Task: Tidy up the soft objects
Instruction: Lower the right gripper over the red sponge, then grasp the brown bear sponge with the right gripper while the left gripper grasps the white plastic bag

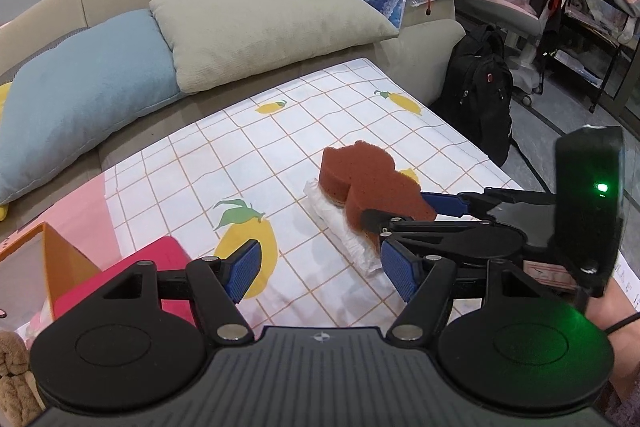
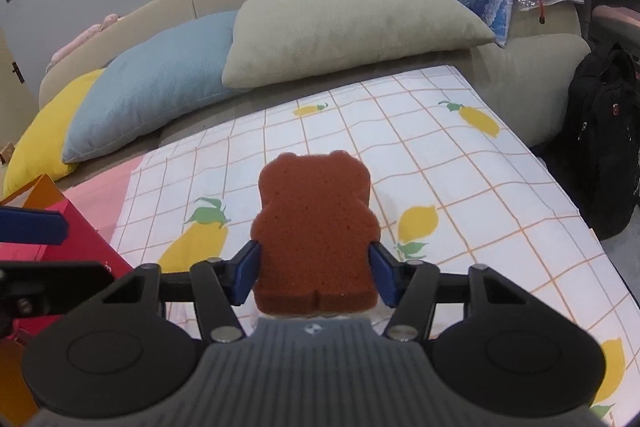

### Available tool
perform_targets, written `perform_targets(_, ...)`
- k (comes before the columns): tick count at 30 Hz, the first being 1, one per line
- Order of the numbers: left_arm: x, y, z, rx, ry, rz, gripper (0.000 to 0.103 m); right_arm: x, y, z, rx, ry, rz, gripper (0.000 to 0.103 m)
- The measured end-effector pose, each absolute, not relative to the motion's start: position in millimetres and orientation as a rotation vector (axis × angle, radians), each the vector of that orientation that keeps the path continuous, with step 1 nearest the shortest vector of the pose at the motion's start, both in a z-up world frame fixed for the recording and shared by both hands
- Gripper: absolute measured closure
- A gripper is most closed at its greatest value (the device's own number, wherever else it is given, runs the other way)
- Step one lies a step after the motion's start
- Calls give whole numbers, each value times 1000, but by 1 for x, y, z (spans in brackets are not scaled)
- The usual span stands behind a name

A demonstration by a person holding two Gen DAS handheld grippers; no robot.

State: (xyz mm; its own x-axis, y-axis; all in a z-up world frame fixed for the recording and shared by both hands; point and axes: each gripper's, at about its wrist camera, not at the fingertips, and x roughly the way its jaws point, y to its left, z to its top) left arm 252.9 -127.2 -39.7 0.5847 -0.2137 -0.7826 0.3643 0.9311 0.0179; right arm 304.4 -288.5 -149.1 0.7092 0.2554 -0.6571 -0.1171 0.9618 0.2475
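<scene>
From your left wrist camera, your left gripper [image 1: 320, 267] hangs over the lemon-print cloth [image 1: 248, 163] with its blue pads spread wide and nothing between them. It has hold of nothing, which I read as keeping it free to take the next soft item. Ahead and to the right, your right gripper [image 1: 400, 223] reaches in from the side, its pads on either flank of the brown bear-shaped sponge [image 1: 368, 183]. The sponge sits on top of a white padded piece [image 1: 344, 231] on the cloth, probably stacked so the soft things stay in one pile. At the lower left corner are a pink box [image 1: 160, 267] and an orange box [image 1: 52, 255], likely where items belong, though I can't tell which. A brown fuzzy thing shows at the bottom-left edge; too little is visible to name it.

From your right wrist camera, the bear sponge [image 2: 316, 227] fills the middle, head pointing away from you, with the right gripper [image 2: 316, 271] about half open and both pads pressed against its lower sides. The foam doesn't look crushed, so the squeeze seems light, enough to carry it without deforming it. A sliver of white shows beneath its near edge. Beyond the cloth [image 2: 460, 155], yellow, blue and beige cushions [image 2: 340, 31] lean along the sofa back.
</scene>
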Motion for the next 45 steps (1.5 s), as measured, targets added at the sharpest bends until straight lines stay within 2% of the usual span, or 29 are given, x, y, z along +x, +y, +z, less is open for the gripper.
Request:
perform_targets(7,260,-134,-39,155,877,-359,22,284,-312,-128,254,668,165,49)
perform_targets(10,270,-140,-48,74,917,-360,22,279,-325,-131,249,704,56,49)
perform_targets(16,305,-151,-87,-169,1028,-306,22,281,-348,-143,299,755,-38,49)
perform_targets(22,330,-154,-127,-290,1095,-230,21,285,-340,-147,261,762,-16,49)
perform_targets(27,334,-159,-149,-301,1126,-215,24,289,-338,-152,252,791,-3,49)
perform_targets(32,328,-168,-148,-237,1063,-233,24,292,-339,-157,255,814,-8,49)
perform_targets(33,328,-169,-148,-230,1055,-233,30,292,-338,-157,250,819,-7,49)
perform_targets(35,327,-172,-148,-214,1041,-233,34,292,-337,-159,244,825,-13,49)
perform_targets(37,326,-173,-147,-191,1032,-236,52,292,-335,-159,234,831,-16,49)
perform_targets(38,326,-174,-147,-178,1030,-236,56,291,-334,-160,225,833,-15,49)
perform_targets(39,326,-175,-147,-170,1030,-237,65,291,-332,-160,212,832,-13,49)
perform_targets(42,327,-177,-145,-146,1026,-250,74,291,-329,-160,196,829,-7,49)
perform_targets(45,321,-177,-135,-119,991,-261,78,288,-330,-158,205,810,5,49)
